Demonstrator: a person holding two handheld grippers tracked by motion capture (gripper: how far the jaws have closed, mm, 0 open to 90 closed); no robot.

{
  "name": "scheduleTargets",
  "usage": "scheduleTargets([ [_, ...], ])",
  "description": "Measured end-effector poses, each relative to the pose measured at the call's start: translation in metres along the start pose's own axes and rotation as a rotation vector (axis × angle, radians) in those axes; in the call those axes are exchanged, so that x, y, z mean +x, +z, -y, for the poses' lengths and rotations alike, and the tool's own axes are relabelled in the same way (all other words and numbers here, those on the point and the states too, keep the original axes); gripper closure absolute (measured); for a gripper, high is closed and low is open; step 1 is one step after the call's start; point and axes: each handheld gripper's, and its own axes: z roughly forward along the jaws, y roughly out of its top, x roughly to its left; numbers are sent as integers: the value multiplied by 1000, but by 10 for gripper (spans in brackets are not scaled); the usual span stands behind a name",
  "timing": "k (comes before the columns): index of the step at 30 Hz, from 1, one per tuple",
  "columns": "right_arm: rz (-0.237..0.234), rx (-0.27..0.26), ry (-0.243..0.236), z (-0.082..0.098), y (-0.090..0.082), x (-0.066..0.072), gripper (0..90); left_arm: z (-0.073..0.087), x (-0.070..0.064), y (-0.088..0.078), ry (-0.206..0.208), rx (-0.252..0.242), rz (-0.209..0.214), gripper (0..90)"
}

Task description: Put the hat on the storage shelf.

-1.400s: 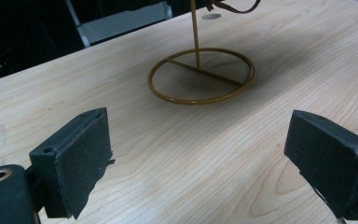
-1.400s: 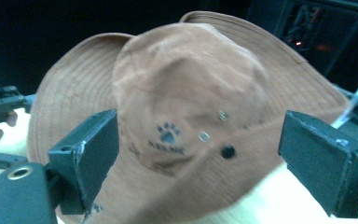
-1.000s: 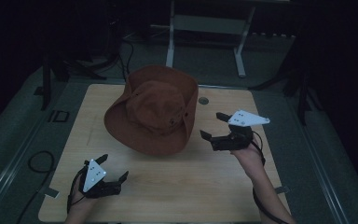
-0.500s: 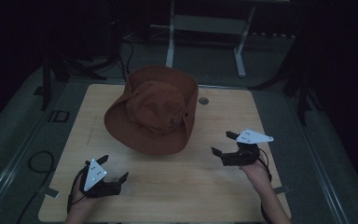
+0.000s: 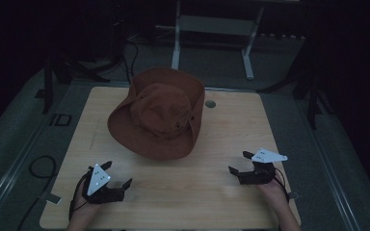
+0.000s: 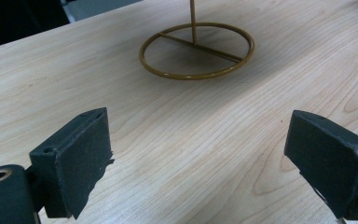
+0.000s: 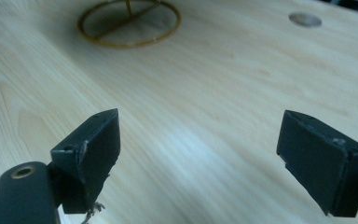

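The brown brimmed hat (image 5: 159,118) sits mid-tabletop (image 5: 231,125) on a wire stand, hiding all but its ring base (image 6: 196,51) (post cut off above). Left gripper (image 5: 116,175) and right gripper (image 5: 238,162) rest low near the front edge, jaws spread wide, empty.

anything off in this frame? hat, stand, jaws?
The brown hat sits tilted on its stand, brim lower toward the near side rather than level. The stand's ring base looks flat on the table. The left gripper pads look frayed at the edges. Both grippers open, empty.
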Motion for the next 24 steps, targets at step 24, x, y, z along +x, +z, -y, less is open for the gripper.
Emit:
scheduleTargets([
  [24,140,36,114,62,-46,-21,131,3,4,2,-31,13,-6,78],
])
